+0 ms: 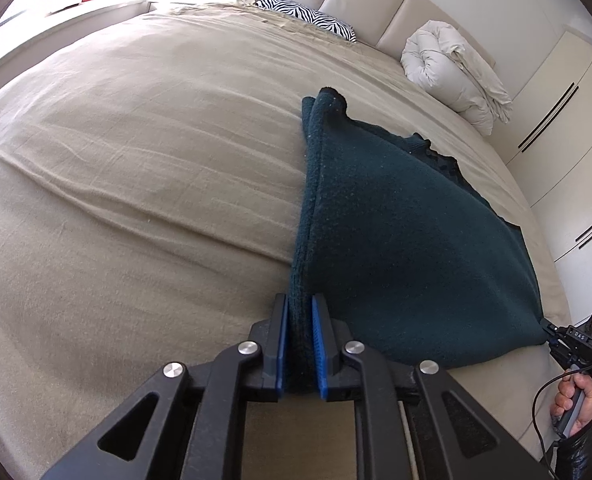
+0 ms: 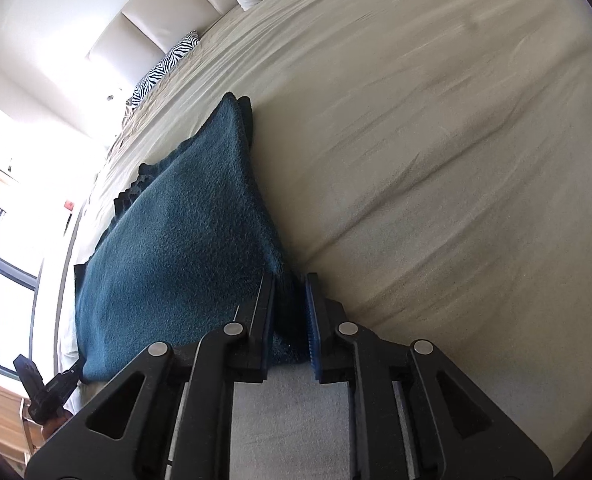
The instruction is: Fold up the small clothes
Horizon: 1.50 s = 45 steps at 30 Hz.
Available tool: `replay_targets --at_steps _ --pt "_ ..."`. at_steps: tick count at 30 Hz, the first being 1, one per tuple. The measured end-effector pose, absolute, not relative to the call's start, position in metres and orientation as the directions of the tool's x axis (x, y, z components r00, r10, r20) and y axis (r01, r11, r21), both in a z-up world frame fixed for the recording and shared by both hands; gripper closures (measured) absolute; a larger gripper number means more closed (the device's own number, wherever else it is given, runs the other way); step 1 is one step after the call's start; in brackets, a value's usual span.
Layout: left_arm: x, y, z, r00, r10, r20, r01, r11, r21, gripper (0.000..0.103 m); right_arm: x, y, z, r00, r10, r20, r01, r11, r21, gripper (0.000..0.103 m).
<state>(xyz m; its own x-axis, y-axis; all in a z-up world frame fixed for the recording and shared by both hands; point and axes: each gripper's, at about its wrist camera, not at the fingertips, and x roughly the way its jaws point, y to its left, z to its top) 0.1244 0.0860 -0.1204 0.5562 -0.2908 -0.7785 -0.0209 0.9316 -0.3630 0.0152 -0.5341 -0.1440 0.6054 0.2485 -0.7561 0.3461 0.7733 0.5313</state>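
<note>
A dark teal knitted garment (image 1: 408,240) is stretched above the beige bed (image 1: 135,160), with its far edge still resting on the sheet. My left gripper (image 1: 300,312) is shut on one near corner of the garment. My right gripper (image 2: 289,284) is shut on the other near corner of the garment (image 2: 175,248). The right gripper also shows in the left wrist view (image 1: 552,334), pinching the garment's corner at the lower right. The left gripper shows in the right wrist view (image 2: 73,372) at the lower left.
A zebra-print pillow (image 1: 308,16) and a rolled white duvet (image 1: 452,68) lie by the padded headboard (image 1: 376,4). White wardrobe doors (image 1: 568,120) stand beside the bed. A window (image 2: 3,240) is on the other side.
</note>
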Motion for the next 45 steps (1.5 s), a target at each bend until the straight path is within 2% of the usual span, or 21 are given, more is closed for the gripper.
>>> replay_targets --at_steps 1,6,8,14,22,24,26,27,32,37,39,40,45 --pt "0.124 0.084 -0.12 0.557 -0.28 -0.782 -0.02 0.937 -0.35 0.088 0.013 -0.534 -0.141 0.608 0.236 -0.758 0.358 0.77 0.527 0.084" --pt "0.122 0.08 -0.12 0.562 -0.252 -0.788 -0.008 0.951 -0.31 0.087 0.009 -0.53 -0.114 0.633 0.096 -0.768 0.423 0.788 0.447 0.084" --pt "0.122 0.079 -0.12 0.562 -0.252 -0.788 -0.006 0.951 -0.308 0.087 0.012 -0.525 -0.103 0.652 0.092 -0.753 0.422 0.781 0.461 0.084" --pt "0.121 0.077 -0.123 0.563 -0.237 -0.792 -0.002 0.958 -0.288 0.085 0.053 -0.467 -0.076 0.668 0.21 -0.714 0.262 0.831 0.49 0.084" --pt "0.121 0.076 -0.125 0.56 -0.227 -0.797 0.002 0.962 -0.273 0.084 0.139 -0.348 -0.097 0.542 0.446 -0.713 0.051 0.829 0.557 0.083" --pt "0.121 0.075 -0.126 0.562 -0.225 -0.796 0.003 0.963 -0.27 0.083 0.154 -0.322 -0.106 0.506 0.498 -0.704 0.018 0.81 0.586 0.072" --pt "0.121 0.076 -0.127 0.564 -0.227 -0.794 0.005 0.962 -0.271 0.083 0.17 -0.302 -0.115 0.492 0.529 -0.692 0.012 0.79 0.613 0.045" --pt "0.121 0.076 -0.128 0.565 -0.229 -0.793 0.005 0.962 -0.274 0.082 0.176 -0.295 -0.119 0.5 0.538 -0.678 0.012 0.779 0.627 0.043" --pt "0.119 0.078 -0.13 0.569 -0.236 -0.788 0.009 0.96 -0.281 0.082 0.211 -0.3 -0.136 0.543 0.568 -0.618 0.055 0.711 0.701 0.045" --pt "0.116 0.079 -0.13 0.572 -0.233 -0.787 0.011 0.961 -0.276 0.082 0.223 -0.365 -0.144 0.644 0.531 -0.551 0.16 0.61 0.776 0.047" --pt "0.116 0.079 -0.13 0.572 -0.233 -0.787 0.011 0.961 -0.277 0.082 0.223 -0.4 -0.146 0.677 0.512 -0.529 0.186 0.577 0.796 0.052" --pt "0.116 0.079 -0.13 0.572 -0.234 -0.786 0.01 0.96 -0.279 0.082 0.222 -0.413 -0.147 0.69 0.495 -0.529 0.205 0.567 0.798 0.055" --pt "0.115 0.079 -0.13 0.572 -0.236 -0.786 0.01 0.96 -0.281 0.082 0.207 -0.481 -0.146 0.745 0.334 -0.577 0.331 0.567 0.755 0.054"
